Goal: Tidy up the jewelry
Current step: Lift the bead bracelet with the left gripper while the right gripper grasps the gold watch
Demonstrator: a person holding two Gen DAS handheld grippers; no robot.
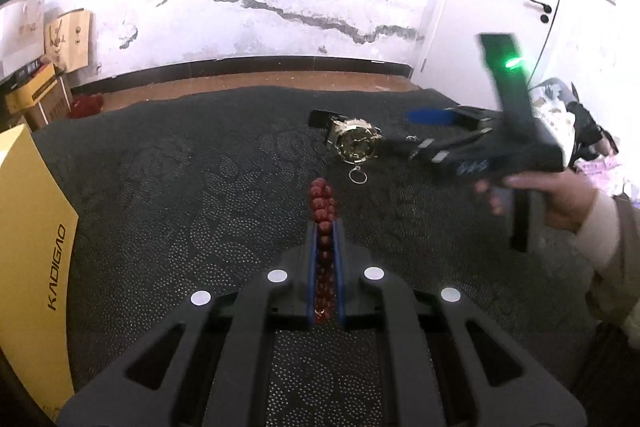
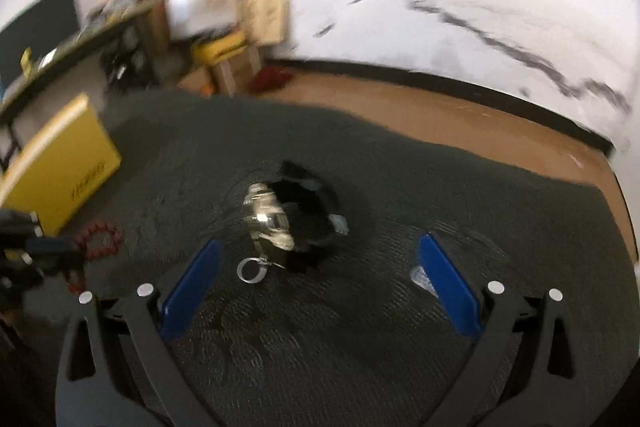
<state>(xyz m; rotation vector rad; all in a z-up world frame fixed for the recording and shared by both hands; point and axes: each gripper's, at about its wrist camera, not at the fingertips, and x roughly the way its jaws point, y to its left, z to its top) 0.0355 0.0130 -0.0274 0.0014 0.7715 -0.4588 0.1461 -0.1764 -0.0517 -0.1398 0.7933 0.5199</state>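
At my far left a yellow box [image 1: 28, 227] stands on the edge of the dark mat [image 1: 180, 187]. My left gripper [image 1: 325, 227] is clamped on a red bead bracelet [image 1: 322, 203]; the beads run up between the two blue pads and bunch out past the tips, above the mat. In the right wrist view the same bracelet [image 2: 100, 239] shows as a loop hanging from that gripper [image 2: 70, 251], near the box [image 2: 60, 179].

Further right, a gold watch [image 1: 356, 143] with a black strap lies on the mat, and a small silver ring [image 1: 357, 175] lies just beside it, on my near side.

My right gripper [image 1: 416, 133] hovers at the watch with its fingers spread wide and nothing between them. From its own camera, blurred, the watch [image 2: 268, 217] and ring [image 2: 251, 270] sit between its blue pads [image 2: 192, 291], closer to the left one.
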